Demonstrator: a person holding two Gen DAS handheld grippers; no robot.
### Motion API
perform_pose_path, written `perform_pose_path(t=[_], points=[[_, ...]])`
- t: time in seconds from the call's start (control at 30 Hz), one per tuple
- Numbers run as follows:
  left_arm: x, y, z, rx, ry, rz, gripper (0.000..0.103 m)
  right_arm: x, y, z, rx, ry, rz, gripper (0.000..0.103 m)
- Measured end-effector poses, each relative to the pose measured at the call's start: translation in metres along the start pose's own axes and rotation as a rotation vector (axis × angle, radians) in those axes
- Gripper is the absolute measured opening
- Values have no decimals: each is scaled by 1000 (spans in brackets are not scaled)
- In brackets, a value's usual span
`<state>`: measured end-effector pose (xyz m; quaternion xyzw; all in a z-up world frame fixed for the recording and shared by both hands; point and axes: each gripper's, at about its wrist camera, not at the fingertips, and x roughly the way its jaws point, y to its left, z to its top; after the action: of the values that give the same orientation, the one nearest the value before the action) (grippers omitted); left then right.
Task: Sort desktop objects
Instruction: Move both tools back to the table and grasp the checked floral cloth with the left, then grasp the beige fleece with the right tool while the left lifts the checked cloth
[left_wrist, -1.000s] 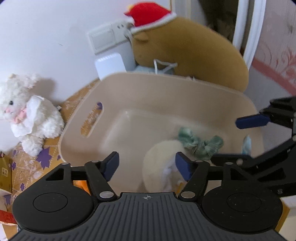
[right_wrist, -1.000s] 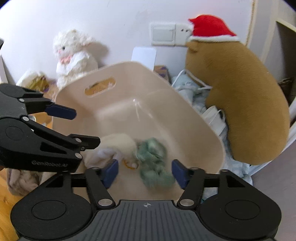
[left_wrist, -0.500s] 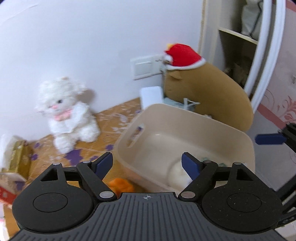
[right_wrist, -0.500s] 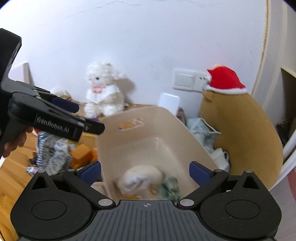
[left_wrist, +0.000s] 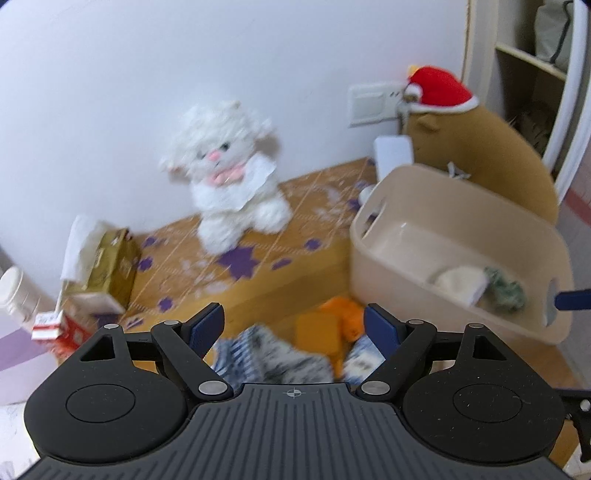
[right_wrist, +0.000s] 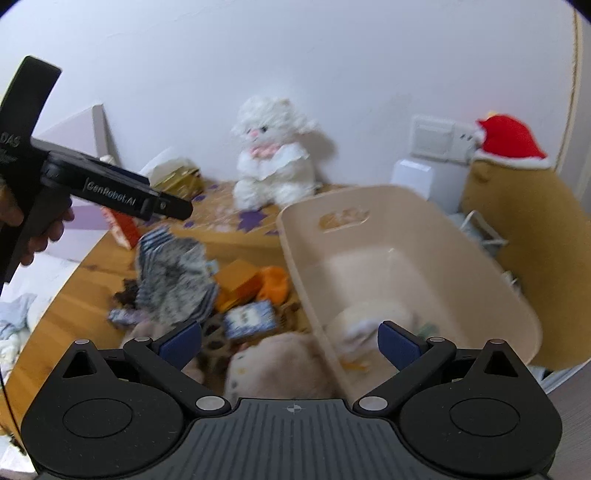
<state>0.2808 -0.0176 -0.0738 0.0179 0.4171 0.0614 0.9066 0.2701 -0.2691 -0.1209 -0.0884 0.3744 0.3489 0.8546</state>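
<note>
Both grippers are empty right now, so you're between picks. The left gripper has its blue-padded jaws spread as wide as they go with nothing between them, and the right gripper is the same, wide open and holding nothing.

The beige plastic bin with the cut-out handle sits on the right side of the wooden desk. It already holds a cream-white fluffy bundle and a crumpled green fabric piece.

What's left to sort is the heap just left of the bin: a grey-and-white striped cloth, an orange box with an orange soft thing against it, a small blue patterned packet, and a pale pink plush lump right under your right gripper, touching the bin's near wall.

My take on doing this step well:

- Your left gripper is already above the striped cloth, so go for that one. Come down on a raised fold, not the flat part, or the pads will likely just slide.
- The pink plush is the easy grab for the right gripper, since it's closest to the bin.
- Both views are blurry, so slow down before you close.
- Leave the white plush bunny by the wall alone unless it's meant to be sorted too; I can't tell.
</note>
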Motion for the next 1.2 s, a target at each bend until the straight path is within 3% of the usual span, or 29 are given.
perform_pose_path(t=[0.3,0.47,0.6,0.67,0.73,0.87,1.03,1.13,1.2], points=[[36,27,-19,-10,118,25,84,32,15,-30,65,120,51,103],[61,35,-27,-24,192,42,84,51,5,-41,158,169,26,103],[75,38,-33,-24,225,45,82,62,4,-45,158,174,-37,103],[80,37,-36,-24,240,38,73,65,7,-46,141,174,-68,103],[85,36,-38,-24,265,29,54,67,11,-47,126,176,-85,103],[88,32,-42,-21,279,22,46,68,18,-46,120,162,-123,103],[87,31,-44,-27,276,4,23,76,27,-49,93,156,-198,101],[85,34,-44,-45,266,5,20,77,35,-50,47,141,-237,85],[83,34,-45,-55,261,3,19,77,40,-50,16,139,-221,43]])
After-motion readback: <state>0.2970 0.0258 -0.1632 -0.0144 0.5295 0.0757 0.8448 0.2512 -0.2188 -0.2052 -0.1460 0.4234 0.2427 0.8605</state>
